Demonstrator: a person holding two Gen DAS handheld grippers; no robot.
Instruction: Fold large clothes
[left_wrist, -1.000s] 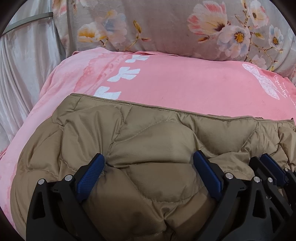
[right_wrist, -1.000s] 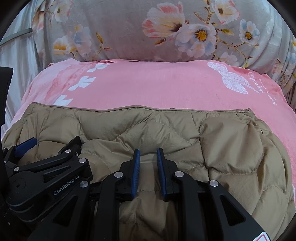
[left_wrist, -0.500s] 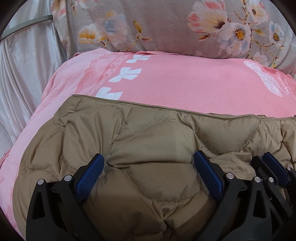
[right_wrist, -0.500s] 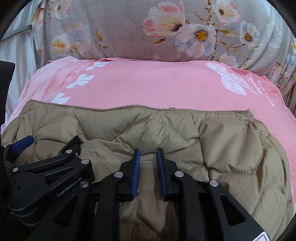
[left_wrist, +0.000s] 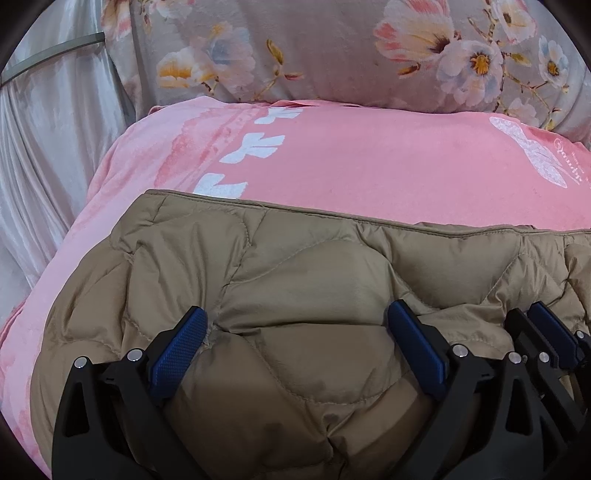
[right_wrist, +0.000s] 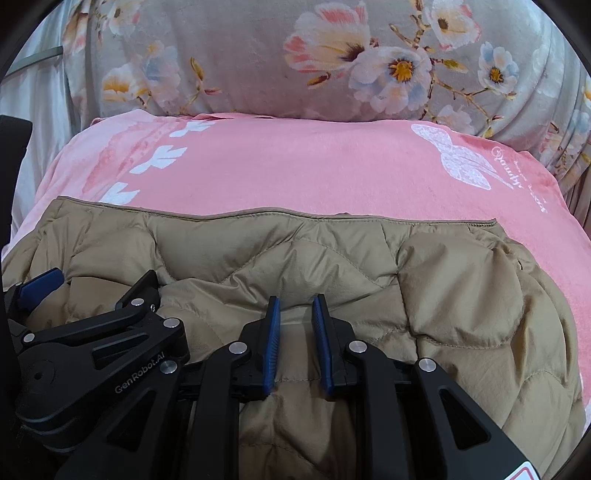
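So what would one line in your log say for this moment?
left tool: open, over quilted tan jacket | right tool: narrow gap, fabric between | jacket on pink blanket

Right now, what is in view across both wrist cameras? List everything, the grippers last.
quilted jacket: one, tan, spread on the pink blanket, nearest the cameras.
pink blanket: one, pink with white prints, under and beyond the jacket.
floral cushion: one, grey with pink and white flowers, behind the blanket.
curtain: one, pale grey, far left.
left gripper: one, black with blue pads, jaws wide apart over a puff of jacket.
right gripper: one, black with blue pads, jaws nearly closed with a fold of jacket between them.
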